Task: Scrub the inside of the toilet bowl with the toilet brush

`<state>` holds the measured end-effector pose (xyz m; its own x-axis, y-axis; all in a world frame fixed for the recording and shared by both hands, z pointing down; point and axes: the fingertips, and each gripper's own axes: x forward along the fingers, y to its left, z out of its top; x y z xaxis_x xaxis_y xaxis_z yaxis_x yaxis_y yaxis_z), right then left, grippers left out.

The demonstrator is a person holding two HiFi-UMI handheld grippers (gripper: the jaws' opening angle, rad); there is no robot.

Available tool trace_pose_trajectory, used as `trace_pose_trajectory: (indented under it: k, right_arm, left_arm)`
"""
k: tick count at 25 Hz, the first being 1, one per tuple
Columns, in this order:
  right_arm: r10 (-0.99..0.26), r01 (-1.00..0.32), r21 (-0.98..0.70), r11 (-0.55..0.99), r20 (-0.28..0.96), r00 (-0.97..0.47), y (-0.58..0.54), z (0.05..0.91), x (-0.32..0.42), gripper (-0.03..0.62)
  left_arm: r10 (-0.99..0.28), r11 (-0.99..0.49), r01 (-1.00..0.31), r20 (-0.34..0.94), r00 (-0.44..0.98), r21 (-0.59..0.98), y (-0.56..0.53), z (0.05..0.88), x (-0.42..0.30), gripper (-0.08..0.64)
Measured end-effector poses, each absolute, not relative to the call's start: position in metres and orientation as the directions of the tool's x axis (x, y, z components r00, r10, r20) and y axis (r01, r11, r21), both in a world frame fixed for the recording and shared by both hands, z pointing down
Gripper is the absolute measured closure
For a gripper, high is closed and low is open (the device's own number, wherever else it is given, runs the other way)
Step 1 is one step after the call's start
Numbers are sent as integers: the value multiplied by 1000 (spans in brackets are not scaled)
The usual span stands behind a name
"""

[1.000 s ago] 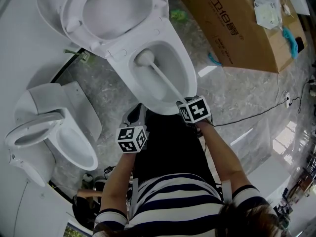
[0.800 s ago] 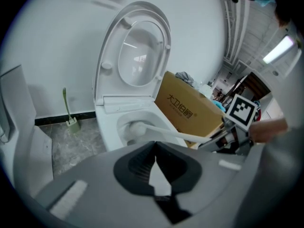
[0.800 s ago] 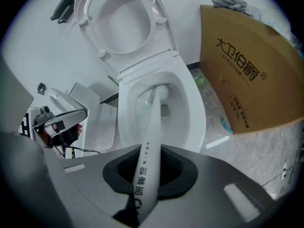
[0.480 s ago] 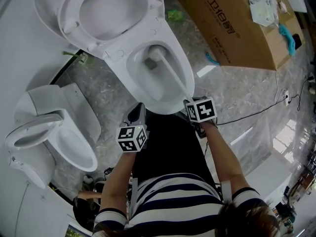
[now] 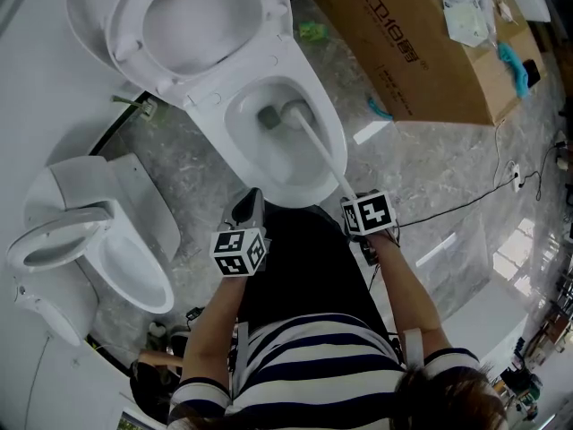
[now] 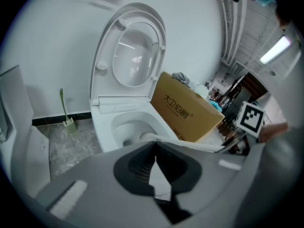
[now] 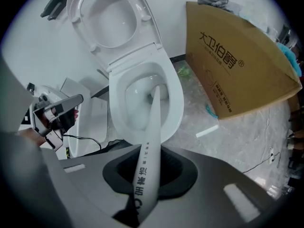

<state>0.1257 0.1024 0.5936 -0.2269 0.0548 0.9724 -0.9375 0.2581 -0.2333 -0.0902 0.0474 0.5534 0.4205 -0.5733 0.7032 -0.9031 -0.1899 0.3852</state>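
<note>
two grippers are held out just short of the open toilet's front edge. the right gripper (image 5: 354,201) is clamped on the brush (image 5: 315,147). its own view shows the white, printed handle pinched between both jaws and running away from them, down into the bowl (image 7: 175,103). the brush head lies deep in the bowl, toward the back, right beside the dark drain hole (image 5: 267,117). whether the bristles press on the porcelain cannot be told.

the left gripper (image 5: 248,208) hangs near the bowl's front rim, left of the handle and apart from the brush. its jaws are pressed together on nothing.

the lid (image 5: 192,21) stands raised behind the bowl, against a white wall. a second toilet (image 5: 98,249) stands to the left on the grey marble floor (image 5: 421,168). a big cardboard box (image 5: 421,52) lies to the right of the bowl, with cloths heaped on its far end.
</note>
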Motion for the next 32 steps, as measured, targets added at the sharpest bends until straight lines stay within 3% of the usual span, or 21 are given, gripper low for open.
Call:
trace_pose_trajectory:
  k: [17, 25, 32]
  right_arm:
    - [251, -859, -242, 451, 958, -139, 156, 579, 141, 537]
    - [311, -850, -372, 373, 913, -263, 179, 573, 118, 537]
    - [293, -830, -442, 341, 889, -353, 172, 579, 80, 537]
  left_arm:
    - [-601, -163, -905, 688, 407, 393, 50, 546, -100, 560]
    - [-611, -130, -909, 690, 388, 396, 54, 545, -114, 560]
    - [-603, -131, -906, 693, 395, 402, 57, 547, -113, 560]
